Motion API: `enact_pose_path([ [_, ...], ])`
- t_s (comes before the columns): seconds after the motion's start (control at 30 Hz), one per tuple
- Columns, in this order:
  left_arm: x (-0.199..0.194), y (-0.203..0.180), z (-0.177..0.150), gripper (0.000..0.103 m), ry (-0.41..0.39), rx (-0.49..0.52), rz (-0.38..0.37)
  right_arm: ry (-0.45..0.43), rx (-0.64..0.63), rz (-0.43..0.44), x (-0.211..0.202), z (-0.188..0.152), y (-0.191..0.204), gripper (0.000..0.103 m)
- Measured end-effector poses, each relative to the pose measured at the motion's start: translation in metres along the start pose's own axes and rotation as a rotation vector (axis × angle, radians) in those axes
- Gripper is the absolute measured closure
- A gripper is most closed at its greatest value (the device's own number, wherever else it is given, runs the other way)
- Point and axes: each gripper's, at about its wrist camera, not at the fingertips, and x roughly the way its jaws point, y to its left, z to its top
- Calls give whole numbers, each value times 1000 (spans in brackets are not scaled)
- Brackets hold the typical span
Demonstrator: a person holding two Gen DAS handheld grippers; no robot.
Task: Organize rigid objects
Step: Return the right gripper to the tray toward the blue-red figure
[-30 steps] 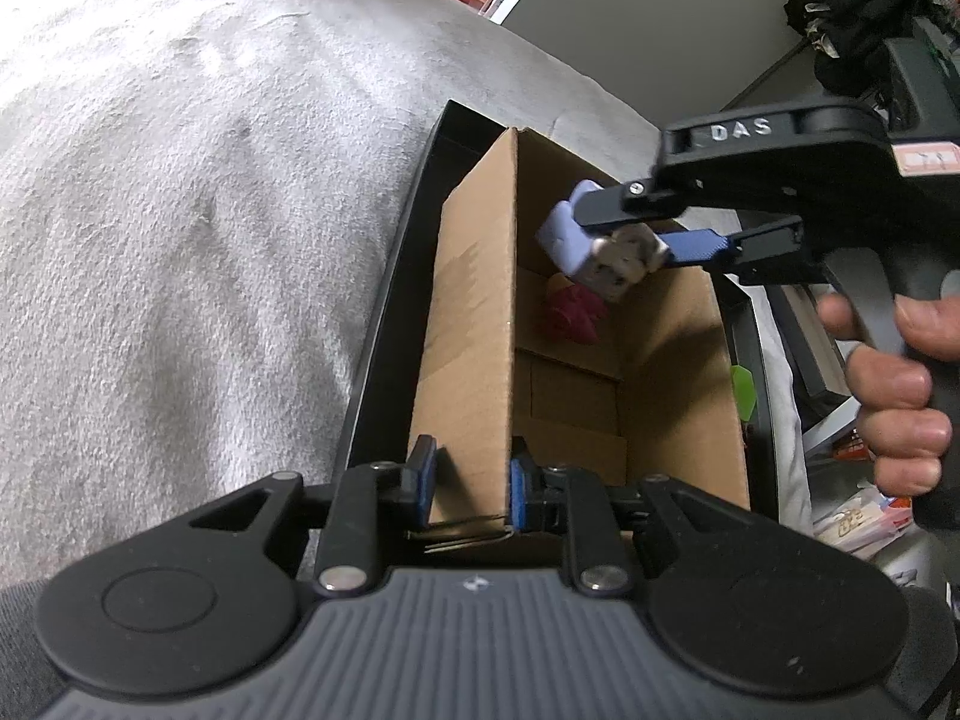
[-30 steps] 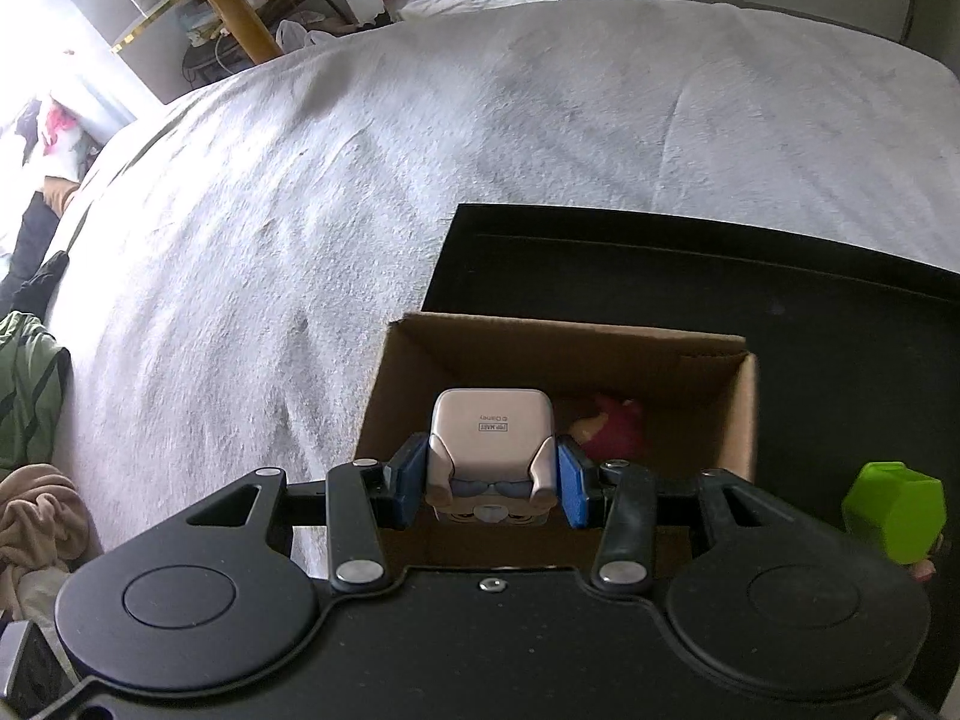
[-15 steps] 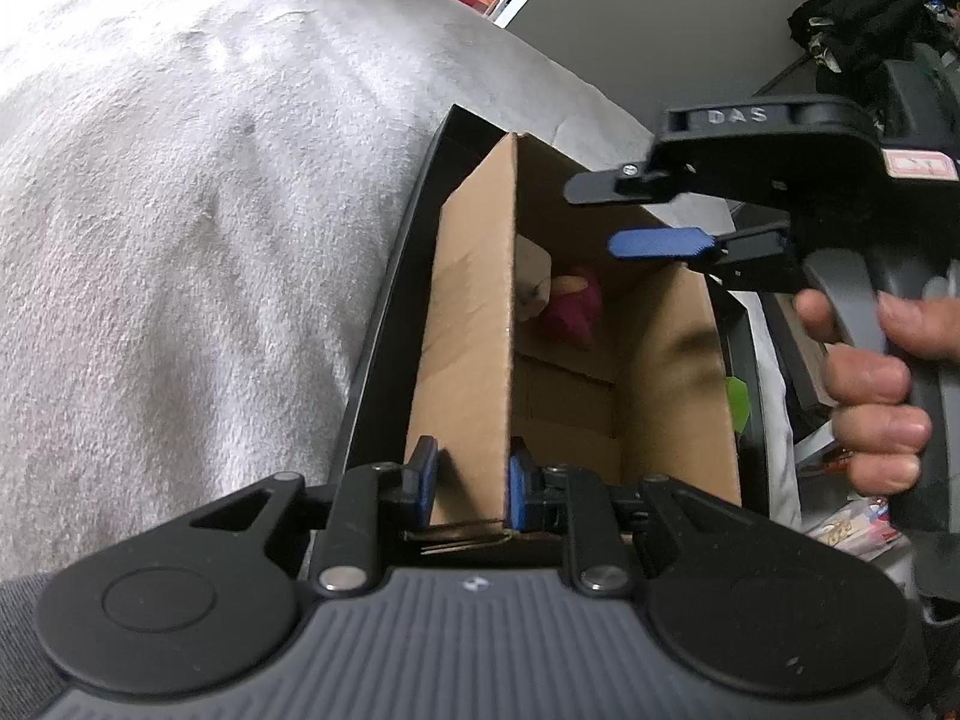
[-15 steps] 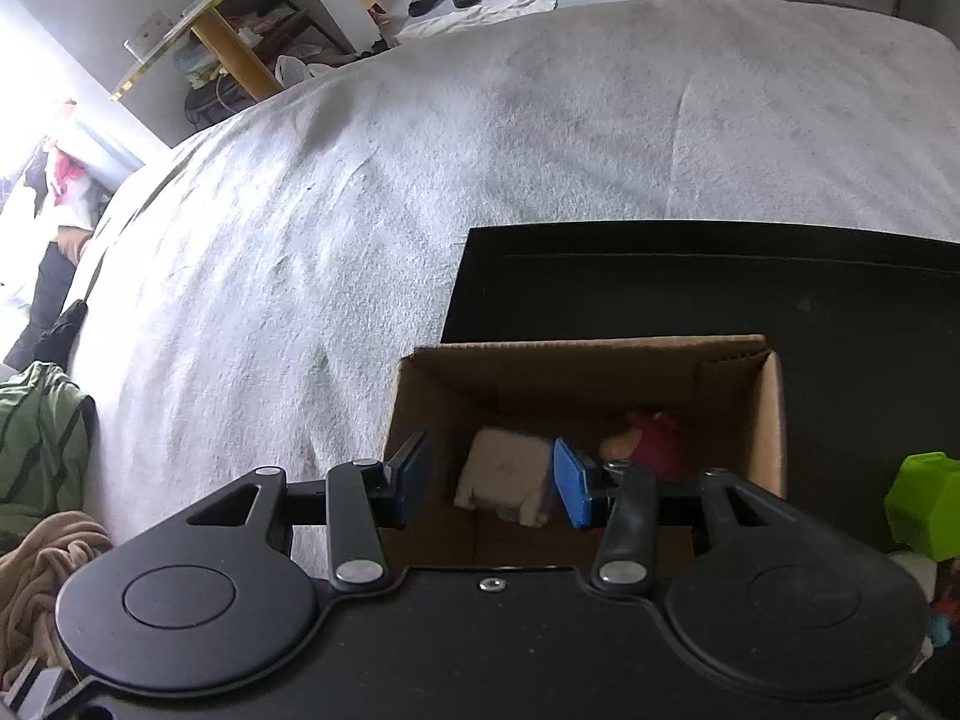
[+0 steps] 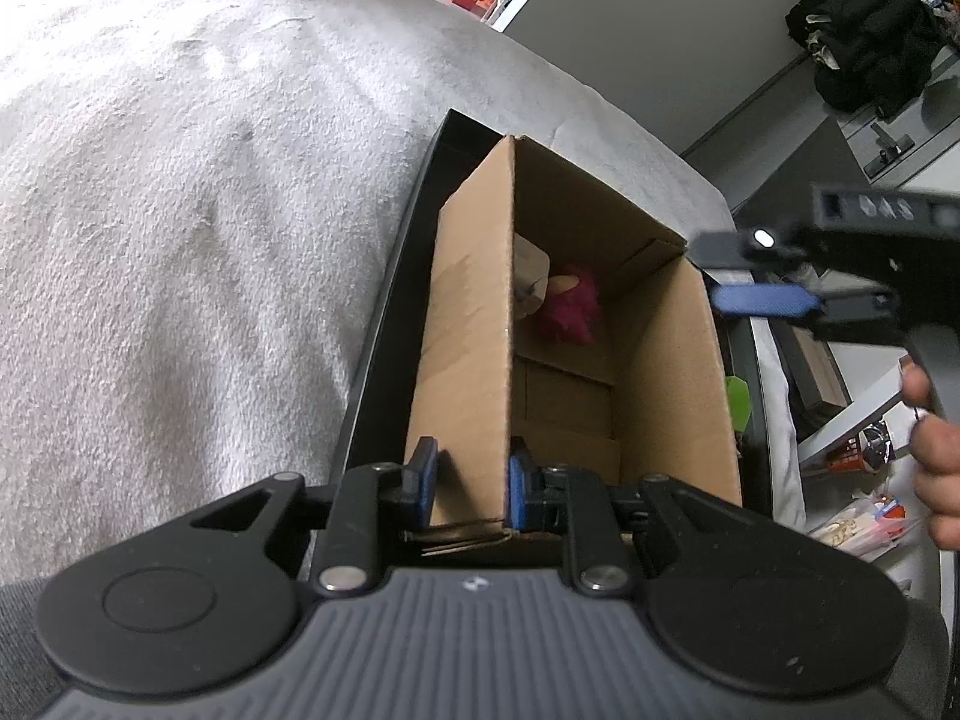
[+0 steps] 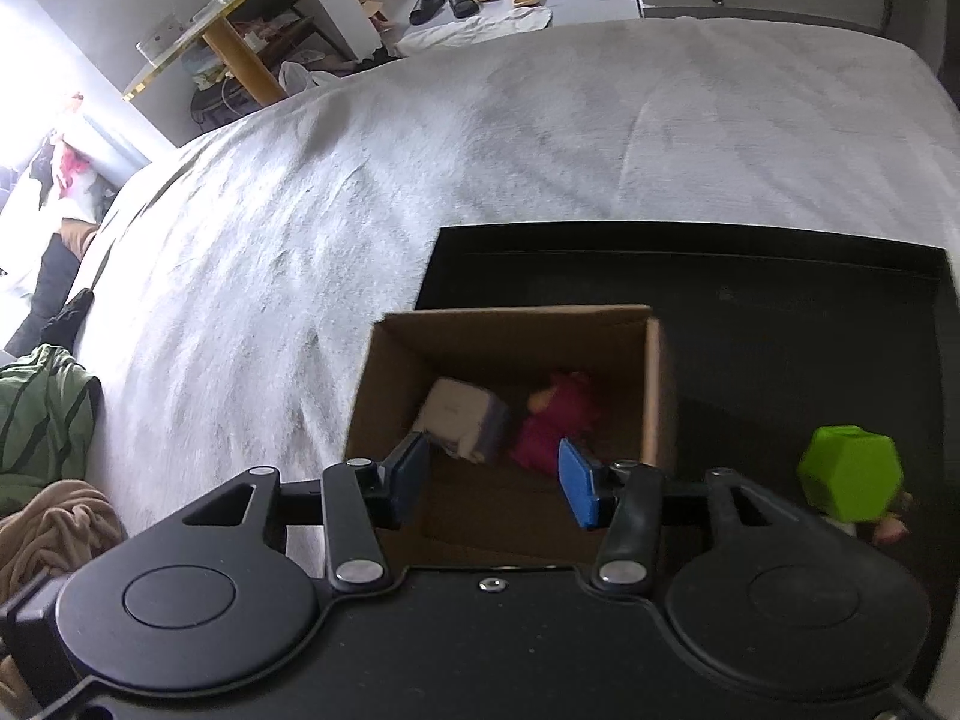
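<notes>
An open cardboard box stands in a black tray on the bed. My left gripper is shut on the box's near wall, one pad on each side. Inside the box a white cube toy lies tilted beside a magenta toy. My right gripper hovers above the box's right edge. Its jaws are opening and nothing is between them. A green block sits in the tray outside the box.
A white blanket covers the bed around the tray. Clothes are heaped at the left edge in the right wrist view. A person's hand holds the right gripper, with cluttered shelves and packets behind it.
The right gripper let go of the white cube, which dropped into the box next to the magenta toy. The gripper then drew back to the right and spread wider. The left gripper kept still.
</notes>
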Motion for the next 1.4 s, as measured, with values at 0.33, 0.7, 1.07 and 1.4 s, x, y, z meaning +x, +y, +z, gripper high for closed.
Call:
enact_pose_path([
  [0.33, -1, -4, -1, 82, -8, 11, 25, -32, 20, -34, -33, -15, -36, 49],
  [0.7, -5, -7, -2, 84, -26, 24, 54, -52, 54, -40, -57, -32, -70, 40],
  [1.07, -9, -11, -3, 87, -53, 18, 83, -22, 149, -74, -59, -54, -115, 41],
  [1.4, -11, -14, -4, 87, -60, 23, 94, 21, 235, -109, -52, -76, -138, 41],
])
